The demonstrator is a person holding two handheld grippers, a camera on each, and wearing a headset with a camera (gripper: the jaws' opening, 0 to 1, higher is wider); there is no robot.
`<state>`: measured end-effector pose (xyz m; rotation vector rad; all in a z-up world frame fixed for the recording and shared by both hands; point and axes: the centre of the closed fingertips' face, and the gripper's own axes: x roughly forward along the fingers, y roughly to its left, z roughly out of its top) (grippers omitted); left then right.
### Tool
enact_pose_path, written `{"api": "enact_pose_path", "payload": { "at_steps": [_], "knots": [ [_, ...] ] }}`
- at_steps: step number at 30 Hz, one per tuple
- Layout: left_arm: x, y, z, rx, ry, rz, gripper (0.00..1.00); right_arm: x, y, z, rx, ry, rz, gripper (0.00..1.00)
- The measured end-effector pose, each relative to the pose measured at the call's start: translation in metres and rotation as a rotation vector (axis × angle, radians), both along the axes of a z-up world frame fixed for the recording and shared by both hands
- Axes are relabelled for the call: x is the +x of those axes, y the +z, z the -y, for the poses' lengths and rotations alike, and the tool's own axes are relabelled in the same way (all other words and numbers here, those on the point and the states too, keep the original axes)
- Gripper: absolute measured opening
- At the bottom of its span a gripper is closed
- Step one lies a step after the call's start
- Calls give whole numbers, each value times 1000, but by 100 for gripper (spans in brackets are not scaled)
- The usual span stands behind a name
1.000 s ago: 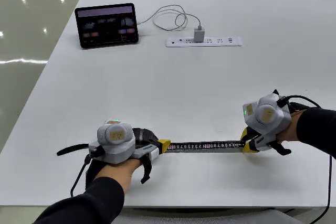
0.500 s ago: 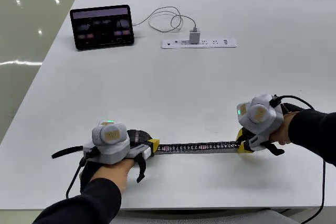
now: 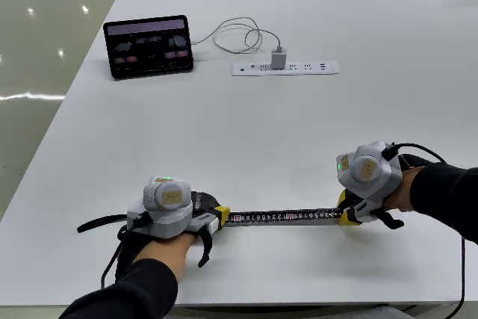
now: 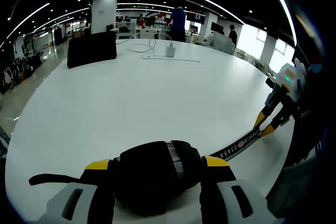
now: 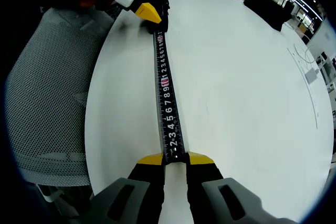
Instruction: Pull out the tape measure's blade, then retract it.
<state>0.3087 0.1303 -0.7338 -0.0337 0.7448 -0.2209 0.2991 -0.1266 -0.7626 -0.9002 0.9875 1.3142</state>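
The left claw (image 4: 156, 164) gripped the tape measure case (image 4: 152, 187) to pin it down; at 3 o'clock the right claw (image 5: 175, 158) pinched the blade (image 5: 167, 87) tip to draw it out

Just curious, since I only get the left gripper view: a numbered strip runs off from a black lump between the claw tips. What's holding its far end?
Observer: The right claw is shut on the blade at its very end, by the lowest numbers.
Operator: Is the strip sagging?
Observer: No, seen from the right gripper view it runs straight to the tape measure case, numbers facing up.
Operator: And that dark slab far off?
Observer: A tablet; the head view shows its screen lit.
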Motion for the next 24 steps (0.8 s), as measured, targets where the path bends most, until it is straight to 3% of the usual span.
{"api": "enact_pose_path", "payload": {
  "at_steps": [24],
  "knots": [
    [-1,0,0,-16,-2,-4,62,-4,1,-14,40,8,19,11]
  ]
}}
